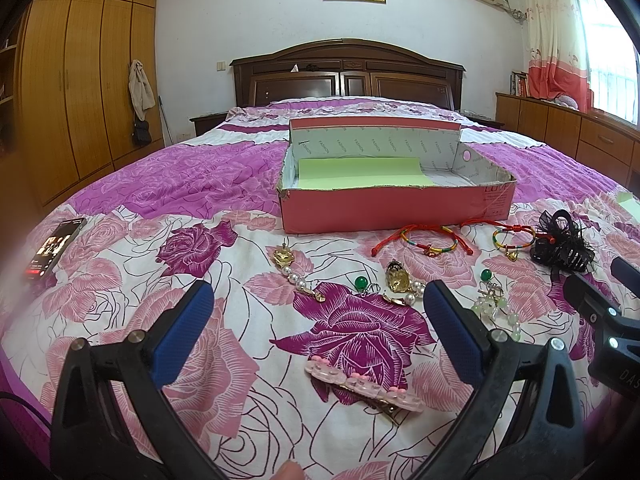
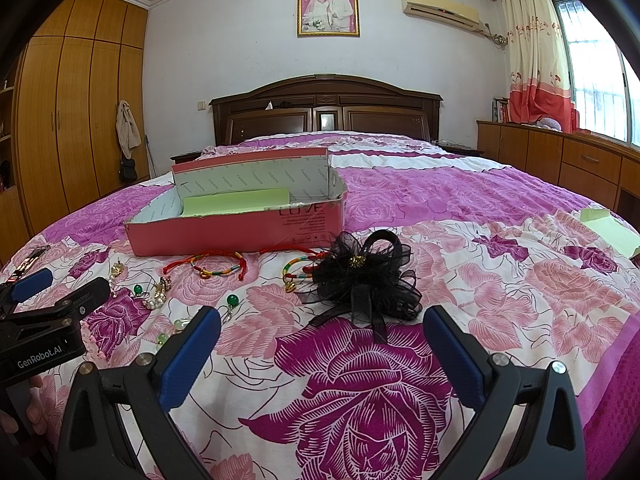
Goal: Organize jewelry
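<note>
An open pink shoebox (image 1: 384, 210) (image 2: 240, 232) lined with green paper stands on the bed. In front of it lie two red cord bracelets (image 1: 430, 240) (image 2: 216, 264), gold-and-pearl earrings (image 1: 298, 276), green bead earrings (image 1: 362, 283) (image 2: 233, 301), a pale bead piece (image 1: 496, 308), a pink hair clip (image 1: 362, 386) and a black bow hair claw (image 1: 566, 246) (image 2: 362, 280). My left gripper (image 1: 318, 308) is open and empty, with the pink clip between its fingers. My right gripper (image 2: 320, 332) is open and empty, just short of the black bow.
A phone (image 1: 56, 248) lies at the bed's left edge. A green paper sheet (image 2: 612, 230) lies at the right edge. A wardrobe (image 1: 72, 88) stands left, the headboard (image 1: 348, 72) behind, low cabinets (image 2: 560, 160) right.
</note>
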`<state>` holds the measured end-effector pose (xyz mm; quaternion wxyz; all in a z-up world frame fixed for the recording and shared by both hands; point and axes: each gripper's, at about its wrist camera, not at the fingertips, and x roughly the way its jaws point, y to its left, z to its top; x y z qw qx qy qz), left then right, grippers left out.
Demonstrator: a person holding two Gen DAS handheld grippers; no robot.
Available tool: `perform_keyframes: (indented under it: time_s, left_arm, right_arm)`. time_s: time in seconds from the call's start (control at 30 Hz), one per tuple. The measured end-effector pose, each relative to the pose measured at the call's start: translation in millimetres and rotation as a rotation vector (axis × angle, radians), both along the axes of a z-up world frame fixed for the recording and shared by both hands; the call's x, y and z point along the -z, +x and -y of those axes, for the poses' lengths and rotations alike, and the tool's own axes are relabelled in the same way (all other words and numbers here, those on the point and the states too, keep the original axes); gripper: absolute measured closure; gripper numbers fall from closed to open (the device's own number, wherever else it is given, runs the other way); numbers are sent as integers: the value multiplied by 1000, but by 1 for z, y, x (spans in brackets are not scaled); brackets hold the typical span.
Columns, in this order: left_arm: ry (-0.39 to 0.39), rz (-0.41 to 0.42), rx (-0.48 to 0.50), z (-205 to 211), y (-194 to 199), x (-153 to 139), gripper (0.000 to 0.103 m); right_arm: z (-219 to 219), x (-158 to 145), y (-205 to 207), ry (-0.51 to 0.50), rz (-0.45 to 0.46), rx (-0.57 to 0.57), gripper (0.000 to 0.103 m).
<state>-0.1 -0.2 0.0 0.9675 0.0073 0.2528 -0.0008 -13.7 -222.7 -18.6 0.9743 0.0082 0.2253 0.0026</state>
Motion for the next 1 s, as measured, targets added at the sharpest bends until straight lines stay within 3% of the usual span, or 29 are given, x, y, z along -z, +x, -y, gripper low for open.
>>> perform_keyframes:
  time_s: [0.33,0.73,1.0]
  left_arm:
    - [3,-8,11,1,1,0,5]
    - [4,-87,120,14,6,-11,5]
    - [-24,-174,154,4,31,-20,5]
  right_arm:
    - [0,-1,0,-1,0,2,0]
    - [3,-15,0,-4,-6,8,0]
    - [21,-25,39,8,-94,83,0]
